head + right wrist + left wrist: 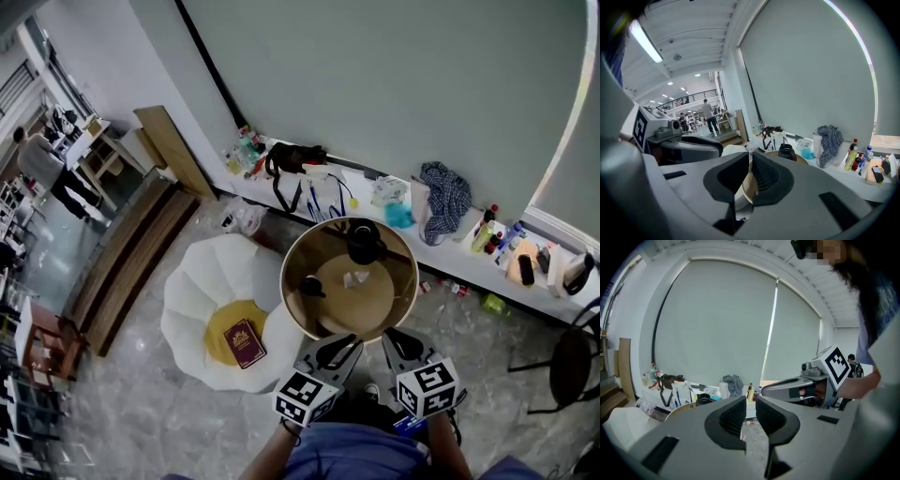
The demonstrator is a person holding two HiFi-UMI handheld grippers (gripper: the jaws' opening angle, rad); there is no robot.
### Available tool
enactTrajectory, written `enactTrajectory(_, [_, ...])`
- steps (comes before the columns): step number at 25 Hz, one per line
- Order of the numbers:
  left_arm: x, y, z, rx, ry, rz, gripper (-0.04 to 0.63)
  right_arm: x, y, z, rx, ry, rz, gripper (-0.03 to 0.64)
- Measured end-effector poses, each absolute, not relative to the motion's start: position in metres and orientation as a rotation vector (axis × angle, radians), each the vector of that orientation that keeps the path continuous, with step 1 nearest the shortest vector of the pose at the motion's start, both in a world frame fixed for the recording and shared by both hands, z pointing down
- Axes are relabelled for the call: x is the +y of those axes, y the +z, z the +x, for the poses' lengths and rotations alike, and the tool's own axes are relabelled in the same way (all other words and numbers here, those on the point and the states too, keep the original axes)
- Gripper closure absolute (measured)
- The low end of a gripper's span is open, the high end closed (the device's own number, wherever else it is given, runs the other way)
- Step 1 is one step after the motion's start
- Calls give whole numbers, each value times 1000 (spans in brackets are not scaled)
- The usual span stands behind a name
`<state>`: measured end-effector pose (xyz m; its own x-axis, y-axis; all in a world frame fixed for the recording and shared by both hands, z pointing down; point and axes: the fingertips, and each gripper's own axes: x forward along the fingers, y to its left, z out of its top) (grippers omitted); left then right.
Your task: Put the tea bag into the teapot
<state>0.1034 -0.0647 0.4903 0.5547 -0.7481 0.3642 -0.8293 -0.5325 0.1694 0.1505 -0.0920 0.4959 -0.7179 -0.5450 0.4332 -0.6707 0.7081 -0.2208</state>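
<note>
On the round wooden table (305,319) a black teapot (364,244) stands at the far side. A small white tea bag (355,278) lies near the middle, and a small black cup (310,287) sits to the left. Both grippers hover at the table's near edge, short of the tea bag. My left gripper (330,349) (749,404) has a narrow gap between its pads and holds nothing. My right gripper (401,342) (751,161) shows only a thin slit between its pads, with nothing in it. The teapot (786,151) is ahead in the right gripper view.
A white petal-shaped seat (202,281) with a yellow cushion and a dark red book (244,342) stands left of the table. A white ledge (441,253) along the wall carries bags, a checked cloth and bottles. A black chair (572,361) is at the right.
</note>
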Motion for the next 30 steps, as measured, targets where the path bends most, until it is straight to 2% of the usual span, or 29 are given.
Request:
enactTrajectory(15, [-39, 495, 65, -1318, 364, 2435, 538, -80, 502, 119, -2586, 547, 961, 588])
enactTrajectory(30, [53, 482, 16, -1250, 310, 2532, 538, 20, 492, 71, -2553, 515, 1082, 588])
